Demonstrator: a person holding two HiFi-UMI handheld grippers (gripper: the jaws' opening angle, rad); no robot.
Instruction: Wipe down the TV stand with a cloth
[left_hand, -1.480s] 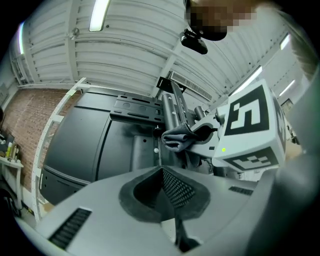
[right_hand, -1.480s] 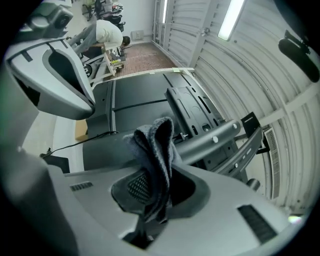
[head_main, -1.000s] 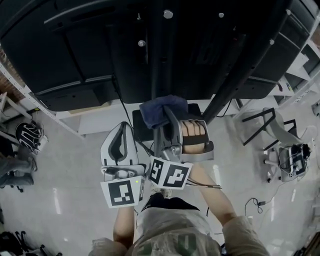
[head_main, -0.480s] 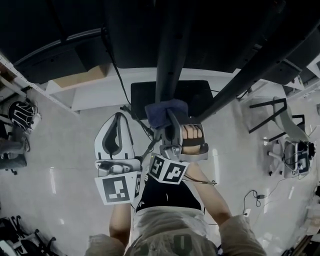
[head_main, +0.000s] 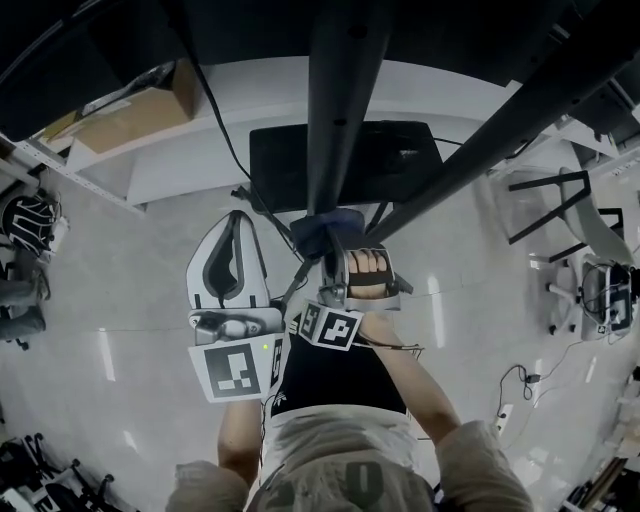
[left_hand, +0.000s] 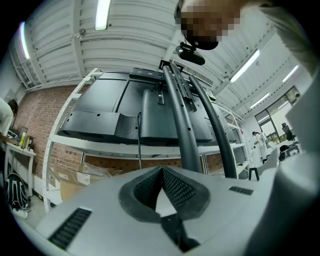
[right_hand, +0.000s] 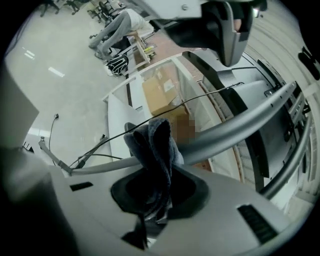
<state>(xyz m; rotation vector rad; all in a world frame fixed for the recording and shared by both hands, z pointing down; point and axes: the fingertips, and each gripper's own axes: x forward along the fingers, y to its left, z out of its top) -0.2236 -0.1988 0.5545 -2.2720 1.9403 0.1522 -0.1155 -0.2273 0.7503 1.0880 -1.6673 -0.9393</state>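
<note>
While nothing on the dark metal shows which parts are already clean, the job looks to be mid-wipe. The right gripper (head_main: 332, 248) is clenched on a dark blue folded cloth (head_main: 322, 228), and that cloth lies against the thick dark upright tube of the TV stand (head_main: 340, 110), low down near where the tube meets the flat black base plate (head_main: 285, 165). The right gripper view confirms the grasp: a bunch of the cloth is pinched between the jaws and bulges out in front against the tube. The left gripper (head_main: 237, 220) hangs just beside the right one, apart from the stand, its jaws closed tip to tip with nothing between them. By my reading, the slanted brace tube (head_main: 500, 145), the base plate and the rest of the upright remain to be gone over, though no streak or dust line shows to prove it. Counted: two grippers, one cloth, two stand tubes in the head view, one base plate, one black television (left_hand: 150, 107) mounted up on the tubes, and one brown cardboard box (head_main: 120, 120) off to the left.
</note>
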